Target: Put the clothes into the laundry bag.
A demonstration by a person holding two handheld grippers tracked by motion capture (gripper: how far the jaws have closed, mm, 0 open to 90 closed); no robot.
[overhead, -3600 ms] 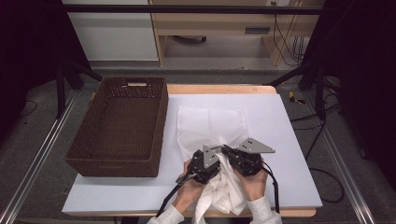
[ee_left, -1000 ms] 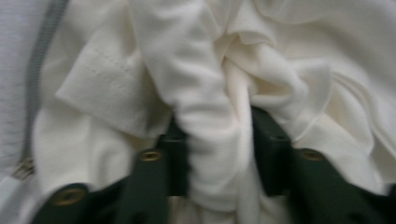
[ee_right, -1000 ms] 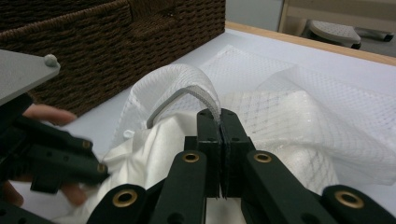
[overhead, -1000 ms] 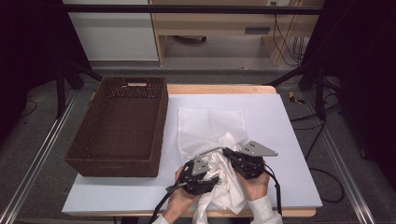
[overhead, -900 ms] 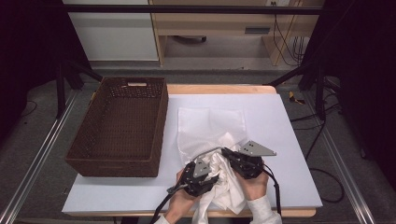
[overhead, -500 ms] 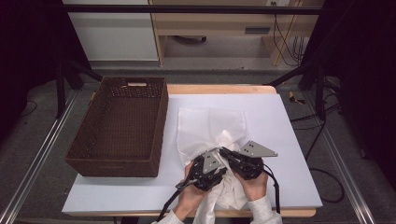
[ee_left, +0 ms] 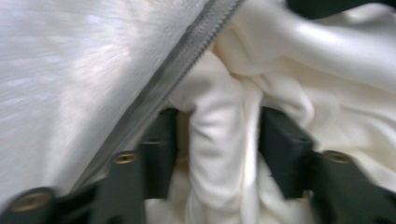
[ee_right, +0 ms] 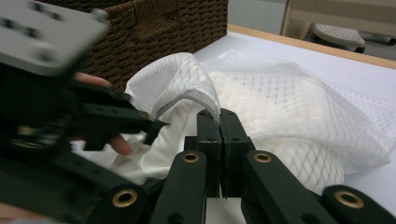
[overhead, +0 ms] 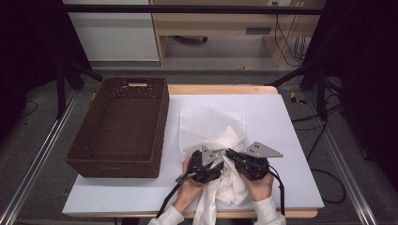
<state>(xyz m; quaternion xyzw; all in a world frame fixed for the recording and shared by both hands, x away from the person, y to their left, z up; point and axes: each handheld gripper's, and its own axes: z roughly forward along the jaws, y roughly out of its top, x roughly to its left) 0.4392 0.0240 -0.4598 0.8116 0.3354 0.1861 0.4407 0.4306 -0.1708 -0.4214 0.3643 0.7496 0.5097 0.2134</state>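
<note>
Even overhead light falls on the white table [overhead: 291, 122], casting soft shadows, while the room's edges sink into darkness. The left gripper view is blurred and overexposed on white cloth [ee_left: 219, 140]; in the right gripper view the left gripper [ee_right: 154, 125] smears with motion blur.

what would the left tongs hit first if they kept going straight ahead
Probably just more white garment: a fold of it already sits between the left tongs, with the mesh bag's zipper edge right behind. Depth is hard to judge.
</note>
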